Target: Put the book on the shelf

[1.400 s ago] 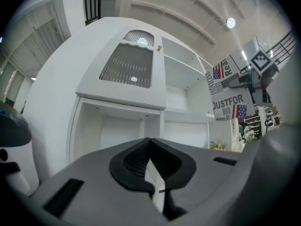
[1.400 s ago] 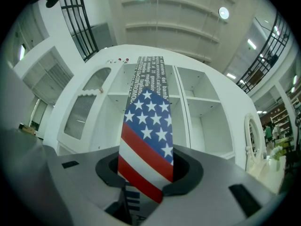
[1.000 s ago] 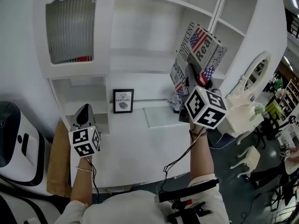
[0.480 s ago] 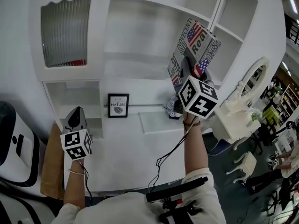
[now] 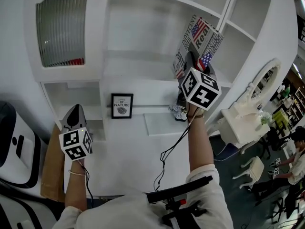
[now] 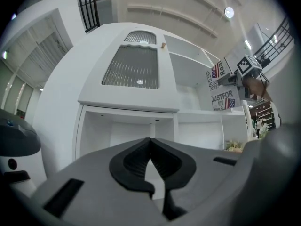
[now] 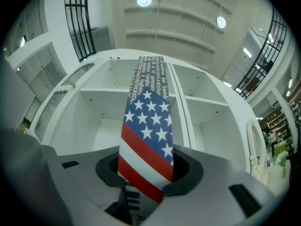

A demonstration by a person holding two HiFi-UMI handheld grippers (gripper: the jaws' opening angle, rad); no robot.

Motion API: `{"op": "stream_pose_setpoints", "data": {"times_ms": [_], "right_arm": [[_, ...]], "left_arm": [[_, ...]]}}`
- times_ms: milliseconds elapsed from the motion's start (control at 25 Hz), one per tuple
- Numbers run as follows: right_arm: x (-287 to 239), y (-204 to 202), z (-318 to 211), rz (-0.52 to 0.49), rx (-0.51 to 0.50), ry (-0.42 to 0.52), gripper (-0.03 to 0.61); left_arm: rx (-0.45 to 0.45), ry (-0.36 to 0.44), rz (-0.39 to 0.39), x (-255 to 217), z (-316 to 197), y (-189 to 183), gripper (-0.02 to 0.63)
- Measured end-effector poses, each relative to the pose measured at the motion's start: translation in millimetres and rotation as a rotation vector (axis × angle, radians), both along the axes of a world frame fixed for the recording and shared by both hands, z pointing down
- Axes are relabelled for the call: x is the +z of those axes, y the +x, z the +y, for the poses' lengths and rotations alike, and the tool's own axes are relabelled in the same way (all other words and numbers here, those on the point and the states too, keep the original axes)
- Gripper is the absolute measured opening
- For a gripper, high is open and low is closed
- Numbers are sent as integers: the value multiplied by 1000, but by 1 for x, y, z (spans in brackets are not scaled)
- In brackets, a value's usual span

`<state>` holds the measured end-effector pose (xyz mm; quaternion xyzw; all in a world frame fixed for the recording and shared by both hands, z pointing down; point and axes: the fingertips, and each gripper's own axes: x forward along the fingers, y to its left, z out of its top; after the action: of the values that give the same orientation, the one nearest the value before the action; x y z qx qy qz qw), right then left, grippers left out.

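Observation:
The book, printed with newsprint text and an American flag, is held up in front of the white shelf unit, near its wide middle bay. My right gripper is shut on the book's lower end; the flag spine stands upright between the jaws in the right gripper view. My left gripper hangs low at the left, in front of a small lower cubby, shut with nothing in it. From the left gripper view the book shows far right.
A ribbed-glass cabinet door fills the shelf unit's upper left. A framed "Nature" picture and a small plant stand on the white desk. A white ornate mirror stand and a chair are at the right.
The right gripper has carried the book slightly up and left toward the middle shelf bay. The left gripper has drifted a little left and down. Both grips are unchanged.

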<state>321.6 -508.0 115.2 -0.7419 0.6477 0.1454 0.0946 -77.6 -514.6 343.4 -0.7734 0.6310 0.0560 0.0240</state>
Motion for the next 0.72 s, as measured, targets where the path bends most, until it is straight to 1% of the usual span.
{"op": "stream_pose_setpoints", "data": {"times_ms": [360, 560, 720], "right_arm": [[-7, 17, -43, -15, -20, -29, 172], [0, 17, -70, -24, -27, -49, 172], [9, 22, -87, -26, -33, -61, 172]], "left_arm": [[-54, 10, -4, -7, -12, -1, 8], [-81, 5, -7, -6, -21, -8, 8], [-93, 2, -8, -1, -28, -6, 8]]}}
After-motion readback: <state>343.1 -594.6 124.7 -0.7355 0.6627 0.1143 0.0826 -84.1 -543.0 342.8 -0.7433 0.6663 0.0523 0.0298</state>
